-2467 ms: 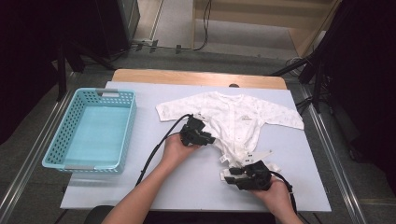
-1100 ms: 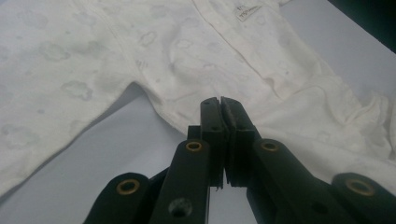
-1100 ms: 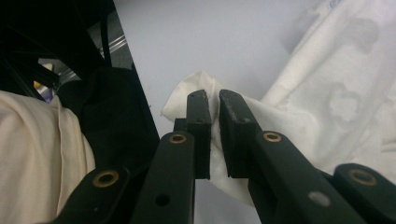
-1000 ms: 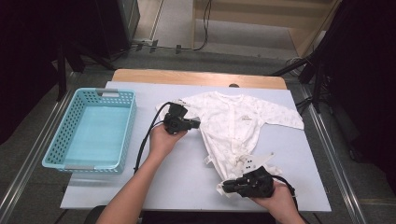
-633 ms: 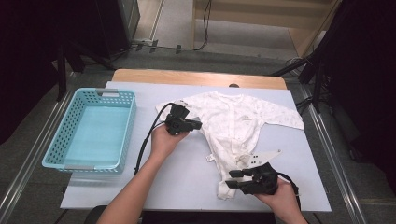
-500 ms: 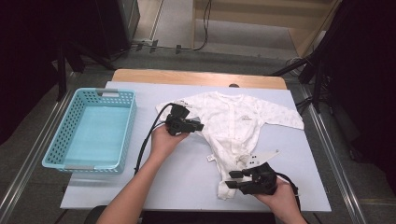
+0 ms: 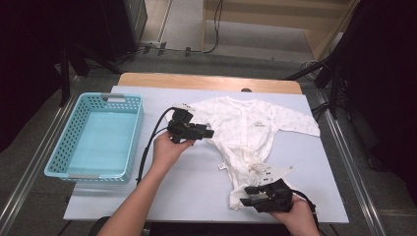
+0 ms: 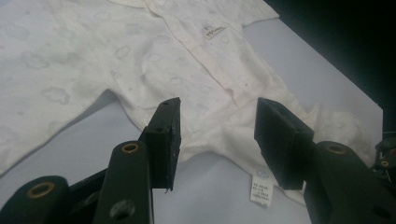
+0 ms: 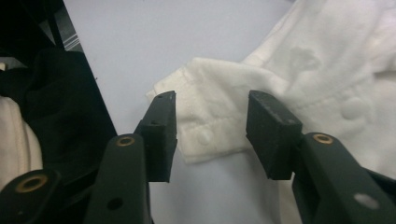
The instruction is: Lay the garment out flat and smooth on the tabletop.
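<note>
Left tool (image 7: 206, 132) at frame centre and right tool (image 7: 250, 194) at lower right both parted, jaws just opening, pinching nothing | white baby suit (image 7: 246, 132) lies spread on tabletop (image 7: 196, 182), basket (image 7: 133, 128) unfilled; folding judged barely begun | left gripper view reveals care label (image 8: 261, 186).

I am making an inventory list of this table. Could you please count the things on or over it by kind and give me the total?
Baby garment, white: 1
Plastic basket, light blue: 1
Hand-held gripper, black: 2, the left and the right, both open over the garment
Total: 4
</note>
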